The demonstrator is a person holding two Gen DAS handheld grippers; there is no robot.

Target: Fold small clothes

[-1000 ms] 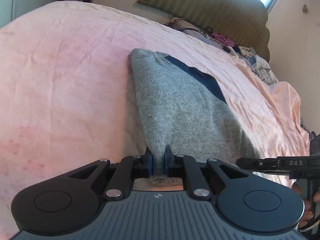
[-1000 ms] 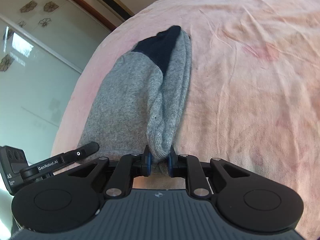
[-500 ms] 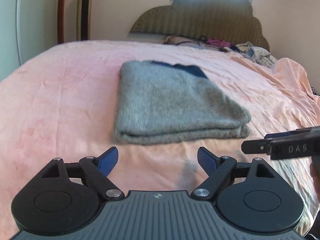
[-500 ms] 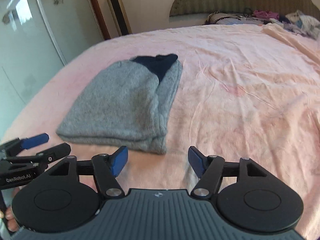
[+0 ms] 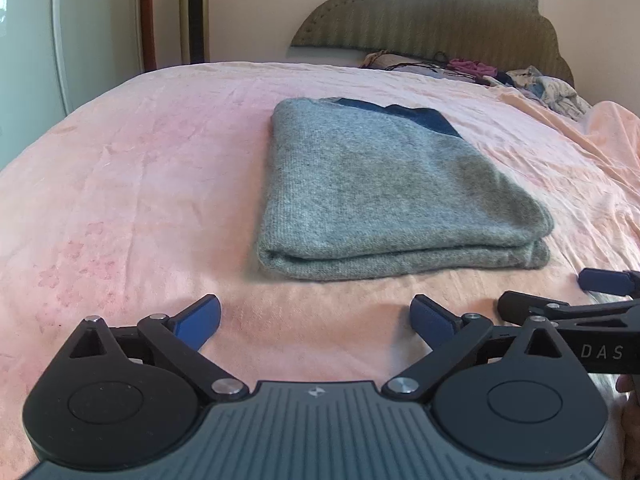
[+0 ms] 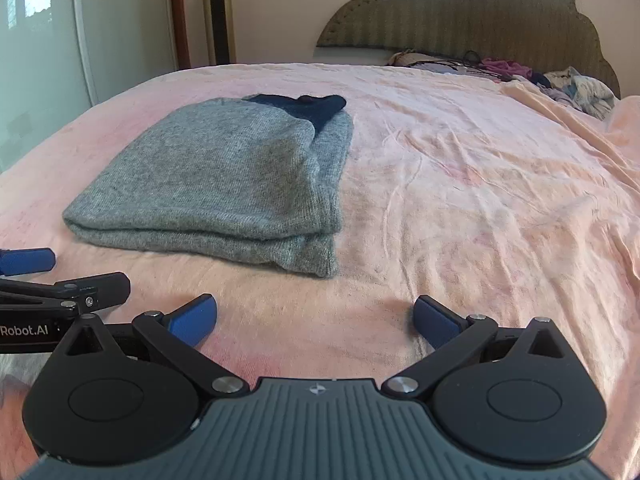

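Note:
A grey knit garment with a dark blue part at its far end [image 5: 384,188] lies folded flat on the pink bedspread [image 5: 140,184]. It also shows in the right wrist view [image 6: 224,184]. My left gripper [image 5: 316,318] is open and empty, held just in front of the garment's near folded edge. My right gripper [image 6: 316,318] is open and empty, in front of the garment's near right corner. The right gripper's fingers show at the right edge of the left wrist view [image 5: 560,308]. The left gripper's fingers show at the left edge of the right wrist view [image 6: 60,292].
A pile of loose clothes [image 6: 568,84] lies at the head of the bed by the padded headboard [image 6: 472,12]. A tall gold tower appliance [image 6: 218,12] and a glass door [image 6: 40,48] stand to the left of the bed.
Both grippers were shut on the garment's near edge one second ago. They let go, opened, and drew back and up. The garment now lies folded on the bed.

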